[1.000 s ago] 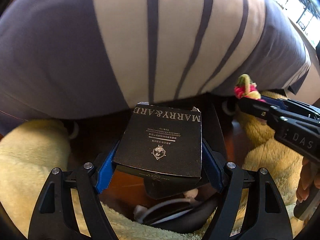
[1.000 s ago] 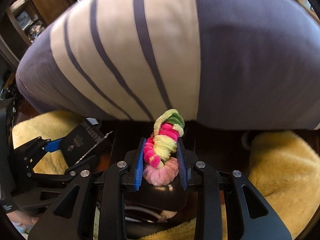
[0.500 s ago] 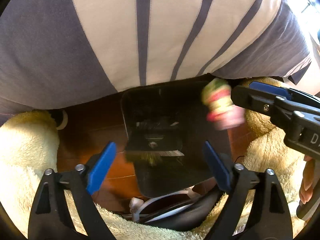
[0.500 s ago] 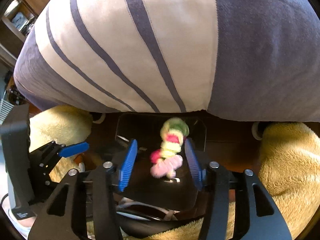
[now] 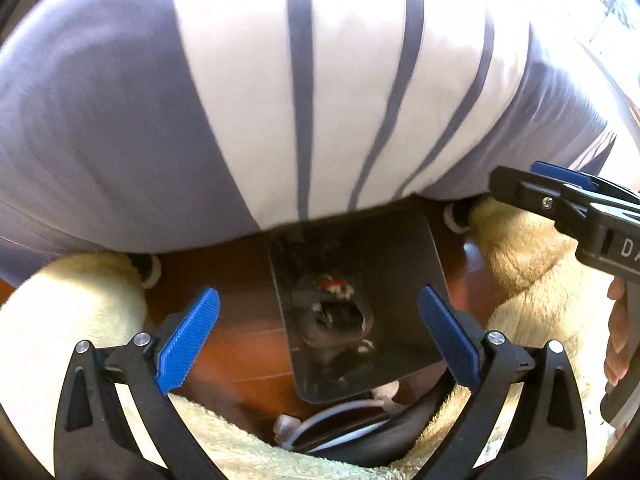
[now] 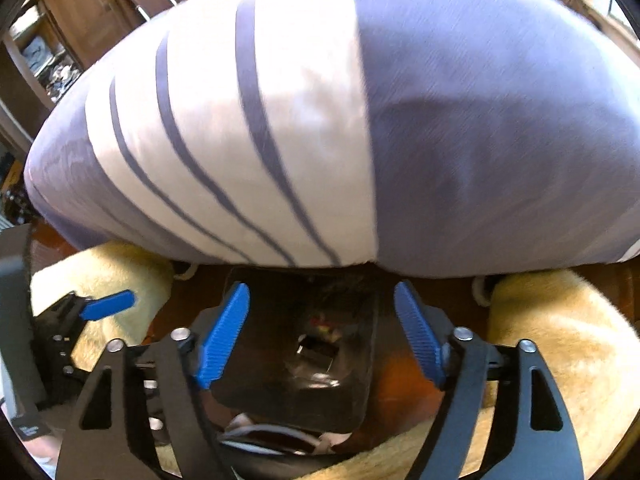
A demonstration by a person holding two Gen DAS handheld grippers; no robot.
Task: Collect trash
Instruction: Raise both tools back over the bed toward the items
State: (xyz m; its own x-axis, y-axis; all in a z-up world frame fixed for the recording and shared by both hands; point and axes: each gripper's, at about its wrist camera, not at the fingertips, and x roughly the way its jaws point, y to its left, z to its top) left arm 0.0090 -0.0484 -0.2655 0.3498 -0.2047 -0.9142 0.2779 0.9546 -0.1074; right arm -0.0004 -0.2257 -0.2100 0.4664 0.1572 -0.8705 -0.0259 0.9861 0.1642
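Striped bedding (image 5: pixel 248 92) hangs over the dark bin (image 5: pixel 396 280) on the floor. Both tools, the left tool (image 5: pixel 316 340) and the right tool (image 6: pixel 322 336), have just been opening and now stand apart and empty, with the fuzzy trash (image 5: pixel 334 285) dropped inside the bin. Next they need more trash to grab.

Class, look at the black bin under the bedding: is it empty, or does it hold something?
Not empty. The black bin holds the black box and the colourful pipe-cleaner twist at its bottom.

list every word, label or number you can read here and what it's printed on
"DA": white letters on the right gripper's black body, cut off at the left wrist view's edge.
Small print on the black block at the right wrist view's lower left: too blurred to read.
Nothing else is readable.
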